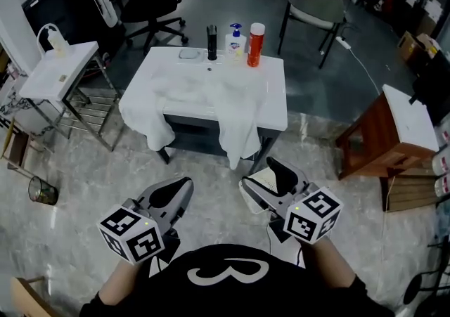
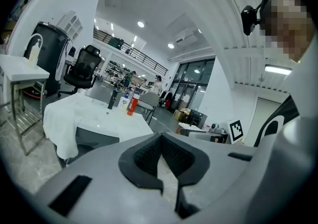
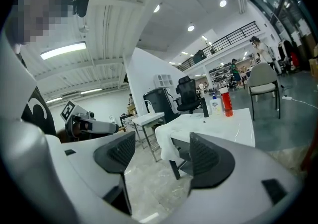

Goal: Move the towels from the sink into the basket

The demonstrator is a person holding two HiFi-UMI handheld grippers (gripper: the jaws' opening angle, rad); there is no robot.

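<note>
Left grey two-jaw gripper (image 1: 179,192), clenched empty, and right gripper (image 1: 261,176), spread empty, hung well short of white cloth towels (image 1: 235,129) overhanging the white rectangular sink's (image 1: 273,80) front edge: approach step, reaching to grasp likely next.

- White towels (image 1: 204,94) drape over the sink (image 1: 274,108) in the head view and hide its basin. Where one towel ends and the next begins cannot be told.
- Hanging towel folds cover part of the dark cabinet (image 1: 193,136) under the sink.
- Print on the pump bottle (image 1: 237,43) and the red bottle (image 1: 256,45) is too small to read.
- The person's forearm (image 1: 119,284) runs off the bottom edge.
- A low wooden rack (image 1: 411,195) is cut off by the right edge.
- In the left gripper view, the grey body of the left gripper (image 2: 160,148) fills the lower frame and hides the floor beside the sink.
- A distant person (image 3: 259,49) is too small to describe.
</note>
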